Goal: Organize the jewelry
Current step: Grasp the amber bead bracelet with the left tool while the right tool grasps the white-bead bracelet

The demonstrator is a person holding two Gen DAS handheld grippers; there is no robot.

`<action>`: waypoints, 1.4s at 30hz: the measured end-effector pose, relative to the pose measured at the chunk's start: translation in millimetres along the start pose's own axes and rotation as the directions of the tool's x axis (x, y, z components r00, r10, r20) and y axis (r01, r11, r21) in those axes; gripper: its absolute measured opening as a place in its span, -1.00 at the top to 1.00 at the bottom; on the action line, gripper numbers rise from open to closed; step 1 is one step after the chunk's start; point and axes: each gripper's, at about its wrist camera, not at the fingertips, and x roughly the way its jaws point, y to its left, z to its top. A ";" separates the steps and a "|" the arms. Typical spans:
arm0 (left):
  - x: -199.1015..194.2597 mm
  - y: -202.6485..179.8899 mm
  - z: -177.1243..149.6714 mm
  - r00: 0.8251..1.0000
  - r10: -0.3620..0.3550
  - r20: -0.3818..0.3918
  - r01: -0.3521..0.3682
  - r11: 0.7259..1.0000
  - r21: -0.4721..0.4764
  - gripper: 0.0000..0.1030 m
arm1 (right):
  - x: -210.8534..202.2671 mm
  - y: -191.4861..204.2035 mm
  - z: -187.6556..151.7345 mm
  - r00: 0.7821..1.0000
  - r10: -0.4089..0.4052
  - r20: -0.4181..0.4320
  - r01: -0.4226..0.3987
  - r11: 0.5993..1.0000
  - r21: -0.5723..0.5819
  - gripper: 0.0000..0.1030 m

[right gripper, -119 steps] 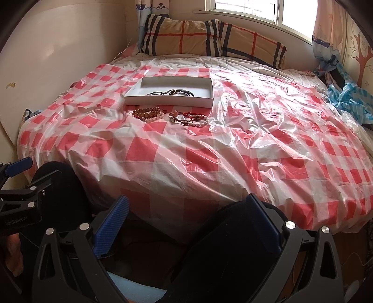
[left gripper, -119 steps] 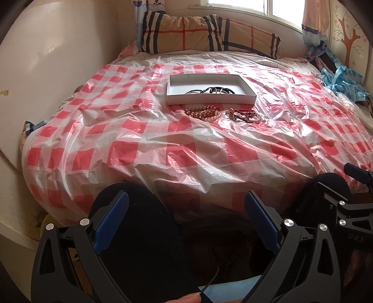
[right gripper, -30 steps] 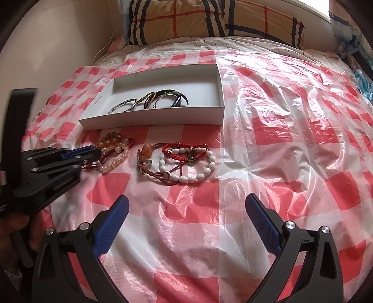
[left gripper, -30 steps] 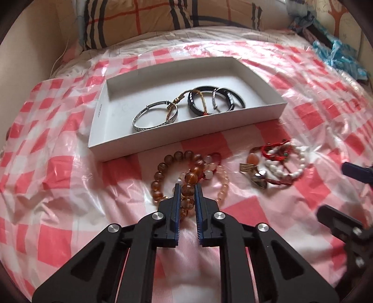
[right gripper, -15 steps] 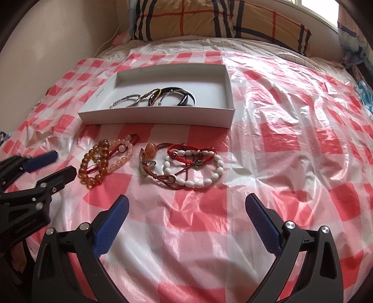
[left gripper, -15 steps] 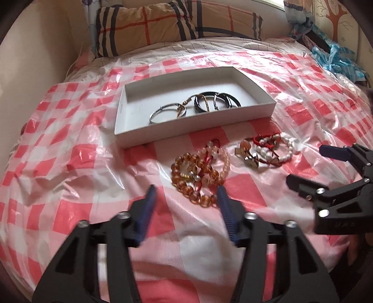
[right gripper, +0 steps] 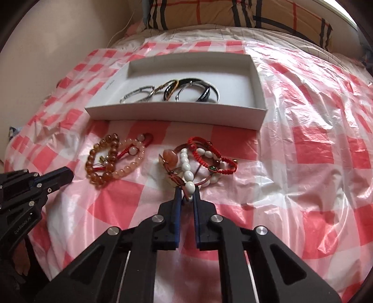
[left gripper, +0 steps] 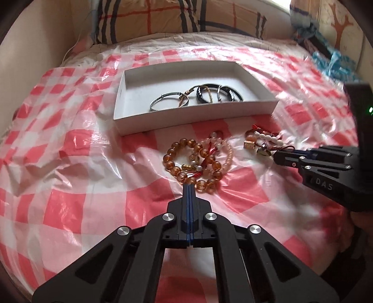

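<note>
A white shallow box lies on the bed with several metal and dark bangles in it. In front of it lie an amber bead bracelet, tangled with a pale pink bead one, and a cluster of white bead and red cord bracelets. My left gripper is fully shut, its tips just short of the amber beads. My right gripper is nearly closed around a white bead of the white bead bracelet.
A red and white checked plastic sheet covers the bed. Plaid pillows lie at the head. A wall runs along the left side. Blue fabric lies at the far right.
My left gripper has shut and moved up to the amber beads. My right gripper has moved forward to the white bead bracelet and closed from wide open.
</note>
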 end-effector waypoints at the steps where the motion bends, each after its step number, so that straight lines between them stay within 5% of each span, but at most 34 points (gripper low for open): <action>1: -5.3 2.1 -0.1 1.000 -0.020 0.011 0.020 1.000 -0.015 1.00 | -5.8 -2.2 -1.2 1.000 0.011 0.016 -0.011 1.000 0.011 0.82; 10: 4.6 7.1 12.8 1.000 -0.013 0.013 0.013 0.999 -0.038 0.90 | -31.6 -4.5 -0.8 0.990 0.077 0.115 -0.083 0.996 0.046 0.83; 12: 17.2 4.3 21.0 0.999 0.034 0.005 -0.034 0.999 -0.014 0.48 | -30.5 -4.8 -1.2 0.989 0.103 0.106 -0.109 0.993 0.049 0.83; 13: 24.0 2.6 25.4 0.998 0.063 0.010 -0.063 0.998 -0.005 0.08 | -28.0 -5.2 -1.7 0.989 0.115 0.091 -0.120 0.991 0.053 0.83; 14: 30.0 0.7 29.3 0.996 0.087 0.021 -0.087 0.996 0.004 -0.01 | -25.2 -5.6 -1.9 0.989 0.126 0.075 -0.131 0.990 0.059 0.83; 16: 46.5 -3.2 34.3 0.995 0.099 -0.010 -0.099 0.994 0.036 0.16 | -24.5 -7.1 -2.7 0.991 0.120 0.067 -0.124 0.991 0.060 0.83; 17: 54.0 -4.8 34.0 0.994 0.100 -0.040 -0.098 0.994 0.043 0.93 | -23.3 -7.8 -3.7 0.991 0.119 0.055 -0.122 0.991 0.060 0.79; 18: 58.2 -5.7 33.0 0.993 0.101 -0.059 -0.098 0.994 0.052 1.00 | -19.0 -9.4 -4.8 0.991 0.129 0.024 -0.130 0.989 0.067 0.50; 20: 51.6 -8.5 31.1 0.995 0.081 -0.051 -0.077 0.995 0.067 1.00 | -18.2 -13.9 -7.3 0.994 0.110 0.020 -0.111 0.990 0.088 0.01; 28: -11.6 2.8 25.7 0.992 -0.053 0.112 0.055 0.998 -0.020 1.00 | -16.9 -14.8 -5.6 0.997 0.075 0.024 -0.077 0.993 0.085 -0.06; 33: 4.9 9.9 29.0 0.996 -0.040 0.076 0.043 0.998 -0.050 1.00 | -6.2 -6.5 6.1 0.997 0.061 0.048 -0.064 0.996 0.066 -0.22; 34: 11.2 9.8 30.6 0.997 -0.039 0.061 0.042 0.998 -0.045 0.99 | -0.7 -4.9 8.8 0.997 0.066 0.036 -0.068 0.996 0.061 -0.21; 35: 19.0 7.3 33.1 0.999 -0.022 0.047 0.024 0.999 -0.032 0.98 | 6.8 -1.7 9.6 0.998 0.061 0.008 -0.062 0.997 0.045 0.04; 36: 27.0 3.8 35.0 0.999 0.004 0.036 -0.004 1.000 -0.013 0.96 | 13.4 0.9 7.9 0.998 0.062 -0.024 -0.061 0.998 0.030 0.67; 39: 55.4 -4.6 34.4 0.994 0.110 -0.006 -0.109 0.993 0.048 0.54 | 10.3 7.4 4.5 0.998 0.066 -0.016 -0.066 0.998 -0.005 0.84; 42: 67.7 -4.3 32.3 0.994 0.078 -0.076 -0.073 0.996 0.058 0.80 | -3.8 -1.6 5.2 0.992 0.124 0.040 -0.125 0.991 0.037 0.84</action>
